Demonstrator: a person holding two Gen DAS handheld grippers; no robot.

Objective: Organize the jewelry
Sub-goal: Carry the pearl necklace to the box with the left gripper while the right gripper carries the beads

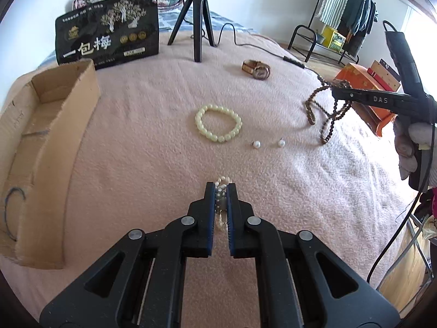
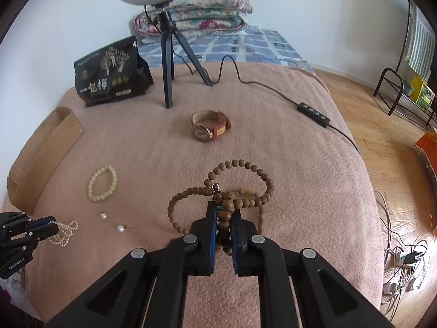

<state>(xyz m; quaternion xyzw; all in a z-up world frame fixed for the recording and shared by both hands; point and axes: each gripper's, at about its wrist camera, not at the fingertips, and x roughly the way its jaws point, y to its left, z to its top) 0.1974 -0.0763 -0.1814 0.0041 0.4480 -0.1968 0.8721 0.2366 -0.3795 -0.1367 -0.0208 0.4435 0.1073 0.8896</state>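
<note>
My left gripper (image 1: 221, 187) is shut on a small white pearl strand (image 1: 221, 181), which also shows in the right wrist view as the pearl strand (image 2: 65, 232) hanging from the left gripper (image 2: 53, 225). My right gripper (image 2: 224, 209) is shut on a long brown wooden bead string (image 2: 240, 172), lifted off the blanket; in the left wrist view the bead string (image 1: 327, 125) dangles from the right gripper (image 1: 334, 93). On the pink blanket lie a pale yellow bead bracelet (image 1: 218, 123), two pearl earrings (image 1: 256, 144), and a wristwatch (image 2: 209, 127).
An open cardboard box (image 1: 54, 125) sits at the left of the bed. A black snack bag (image 1: 108, 31), a ring-light tripod (image 2: 168, 63) and its cable with remote (image 2: 314, 110) stand at the back. An orange box (image 1: 363, 82) is at the right edge.
</note>
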